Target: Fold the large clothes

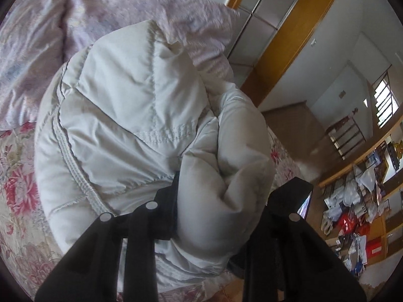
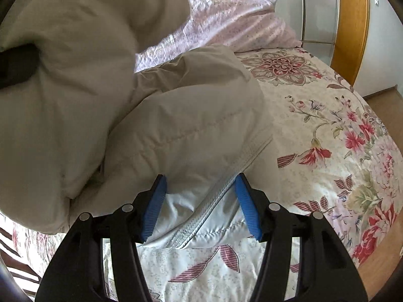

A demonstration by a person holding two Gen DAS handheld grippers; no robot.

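Both claws (image 1: 224,196) (image 2: 200,206) full of white jacket (image 1: 121,115) (image 2: 176,125)

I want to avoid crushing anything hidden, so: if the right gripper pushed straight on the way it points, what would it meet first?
The right gripper already has the puffy white quilted jacket and its zipper edge between its blue pads; going on, it would likely press deeper into that padding, with the floral bedspread beneath.

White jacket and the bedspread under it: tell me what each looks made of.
White jacket: smooth, faintly shiny woven shell, probably nylon or polyester, over soft padding; quilting seams and puffy panels show it.
Bedspread: matte, printed floral cloth, probably cotton, lying fairly flat.
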